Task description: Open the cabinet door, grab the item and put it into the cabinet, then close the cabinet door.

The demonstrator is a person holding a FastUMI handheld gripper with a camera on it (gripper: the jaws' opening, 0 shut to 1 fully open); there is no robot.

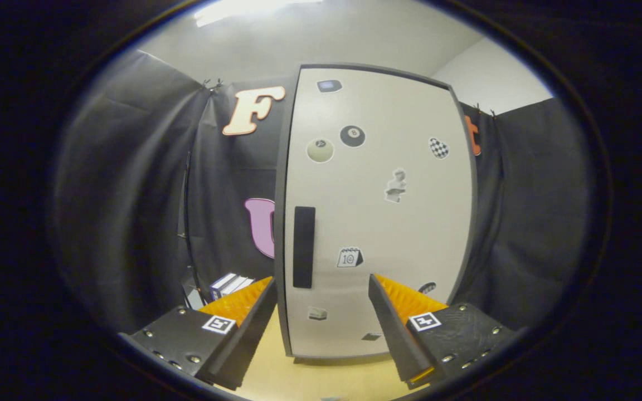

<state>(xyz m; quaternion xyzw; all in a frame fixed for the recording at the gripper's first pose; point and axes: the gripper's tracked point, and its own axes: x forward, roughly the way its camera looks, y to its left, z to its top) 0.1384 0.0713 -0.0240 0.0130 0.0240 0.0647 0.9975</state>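
A tall pale cabinet (377, 211) with a dark frame stands on a light wooden table (321, 379), just beyond my fingers. Its door is shut and carries several stickers. A black vertical handle (304, 247) sits near the door's left edge, ahead of the gap between my fingers and closer to the left one. My gripper (324, 292) is open with nothing between the fingers. A small white and blue box (229, 284) lies on the table left of the cabinet, partly hidden behind my left finger (243, 312).
Black cloth walls close in the booth on the left, behind and to the right of the cabinet. A white room wall and ceiling show above them. The tabletop runs between my fingers up to the cabinet's foot.
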